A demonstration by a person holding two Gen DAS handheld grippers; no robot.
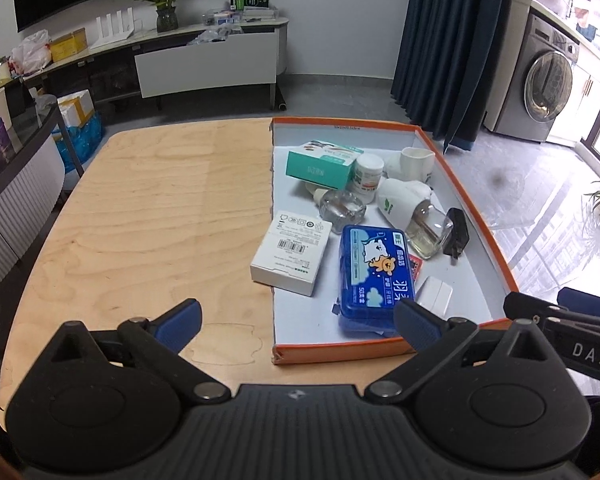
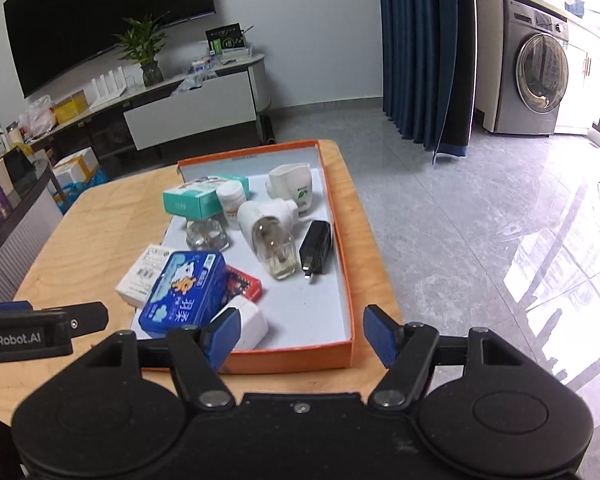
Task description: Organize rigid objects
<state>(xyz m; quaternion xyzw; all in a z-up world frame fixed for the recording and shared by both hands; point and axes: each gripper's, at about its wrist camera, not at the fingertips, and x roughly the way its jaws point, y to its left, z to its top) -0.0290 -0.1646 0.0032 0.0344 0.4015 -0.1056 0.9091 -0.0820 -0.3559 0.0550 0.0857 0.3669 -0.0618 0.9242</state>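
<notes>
Nearest in, the left gripper (image 1: 296, 322) hangs with its jaws spread wide and nothing between them, just short of the orange tray's (image 1: 340, 347) near wall. The right gripper (image 2: 298, 334) sits at the tray's near right corner, jaws apart and empty too, its left pad just beside a small white block (image 2: 250, 326).

Inside the tray, the task's things are piled: a blue tin (image 1: 378, 270) at six o'clock leans on other pieces and tilts. At nine o'clock a white box (image 1: 290, 256) overhangs the tray's left edge, half on the wooden table (image 1: 140, 208). Past the tin at twelve, a clear bottle (image 1: 342, 206), a white diffuser with a glass bottle (image 2: 266, 240) and a black charger (image 2: 318, 252) at three o'clock. Furthest back, a teal carton (image 1: 320, 166), a white jar (image 1: 368, 176) and a white holder (image 2: 294, 184).

The risk, as I read it: the tin is perched, so a nudge could slide it, and the white box could tip off the rim. The glass bottles look likely to roll.

The table is pale plywood, bare at nine o'clock. Beyond it: grey tile floor, a dark curtain (image 2: 420, 52), a washing machine (image 2: 540, 76) at two o'clock, a television (image 2: 108, 28) at eleven.
</notes>
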